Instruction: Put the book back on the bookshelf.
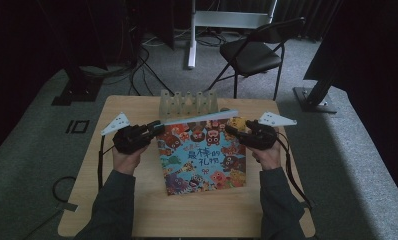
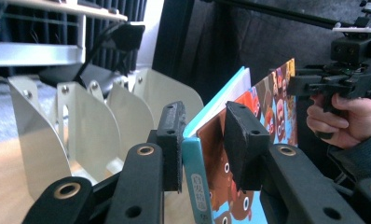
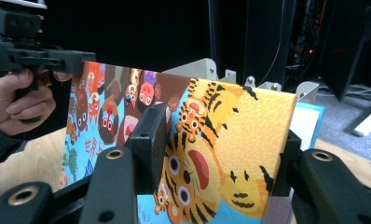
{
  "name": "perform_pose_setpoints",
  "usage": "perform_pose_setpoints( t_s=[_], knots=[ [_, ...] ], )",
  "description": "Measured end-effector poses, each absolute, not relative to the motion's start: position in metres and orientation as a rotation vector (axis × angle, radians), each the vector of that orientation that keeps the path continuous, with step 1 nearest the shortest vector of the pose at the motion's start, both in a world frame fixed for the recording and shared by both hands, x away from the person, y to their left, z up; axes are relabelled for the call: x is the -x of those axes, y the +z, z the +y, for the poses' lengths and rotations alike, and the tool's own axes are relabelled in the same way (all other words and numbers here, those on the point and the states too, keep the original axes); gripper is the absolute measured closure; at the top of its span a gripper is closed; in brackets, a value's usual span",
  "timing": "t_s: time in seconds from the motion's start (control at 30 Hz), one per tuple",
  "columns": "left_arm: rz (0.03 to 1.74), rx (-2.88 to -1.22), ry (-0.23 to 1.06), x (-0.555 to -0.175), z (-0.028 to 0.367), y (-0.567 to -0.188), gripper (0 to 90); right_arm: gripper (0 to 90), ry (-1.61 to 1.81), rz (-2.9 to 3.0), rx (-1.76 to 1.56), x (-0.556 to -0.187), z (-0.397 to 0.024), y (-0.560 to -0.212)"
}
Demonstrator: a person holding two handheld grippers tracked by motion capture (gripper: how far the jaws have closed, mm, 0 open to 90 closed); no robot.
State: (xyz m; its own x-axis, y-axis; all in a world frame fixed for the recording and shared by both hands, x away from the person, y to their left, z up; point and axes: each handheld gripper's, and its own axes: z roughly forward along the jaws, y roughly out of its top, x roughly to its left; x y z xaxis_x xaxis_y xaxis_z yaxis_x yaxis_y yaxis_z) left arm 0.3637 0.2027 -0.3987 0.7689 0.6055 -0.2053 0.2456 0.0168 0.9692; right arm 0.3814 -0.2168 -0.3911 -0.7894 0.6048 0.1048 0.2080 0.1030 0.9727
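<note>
A colourful picture book (image 1: 202, 155) with cartoon animals on its cover lies in the middle of the wooden table (image 1: 137, 210), its far edge lifted off the top and its near edge down. My left gripper (image 1: 157, 127) holds the far left corner. In the left gripper view its jaws (image 2: 204, 135) press on the teal spine and cover of the book (image 2: 216, 186). My right gripper (image 1: 230, 129) is at the far right corner. In the right gripper view its jaws (image 3: 218, 149) stand wide apart, with the tiger corner of the book (image 3: 230, 154) slanting loose between them.
A pale metal book rack (image 1: 187, 102) with several curved dividers stands at the table's far edge, just behind the book; it is also seen close up as the rack (image 2: 81, 130). Beyond the table are a black folding chair (image 1: 252, 52), cables and stand feet on the grey carpet.
</note>
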Motion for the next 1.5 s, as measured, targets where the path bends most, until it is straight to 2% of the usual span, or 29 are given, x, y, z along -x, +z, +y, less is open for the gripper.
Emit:
perform_pose_setpoints(
  t_s=[0.33,0.67,0.73,0.77,0.8,0.93,1.33,1.5],
  knots=[
    [0.646,-1.562,0.433,-0.355,0.201,-0.379,71.5,49.5,1.684,2.019,-0.762,-0.381,-0.21,-0.385],
    [0.557,-1.558,0.396,-0.346,0.204,-0.384,72.1,45.4,1.736,2.015,-0.743,-0.378,-0.213,-0.39],
    [0.533,-1.56,0.36,-0.347,0.205,-0.385,70.4,44.9,1.745,2.013,-0.737,-0.377,-0.214,-0.391],
    [0.525,-1.567,0.328,-0.349,0.204,-0.386,62.1,44.7,1.747,2.014,-0.732,-0.376,-0.214,-0.392],
    [0.527,-1.577,0.32,-0.35,0.203,-0.387,58.2,44.7,1.742,2.016,-0.73,-0.376,-0.214,-0.392],
    [0.51,-1.613,0.298,-0.354,0.196,-0.393,50.1,44.8,1.737,2.029,-0.721,-0.375,-0.215,-0.391],
    [0.511,-1.64,0.302,-0.357,0.186,-0.4,50.0,43.6,1.741,2.026,-0.744,-0.376,-0.221,-0.395],
    [0.5,-1.662,0.304,-0.358,0.18,-0.403,53.4,43.6,1.738,2.028,-0.753,-0.376,-0.223,-0.397]
  ],
)
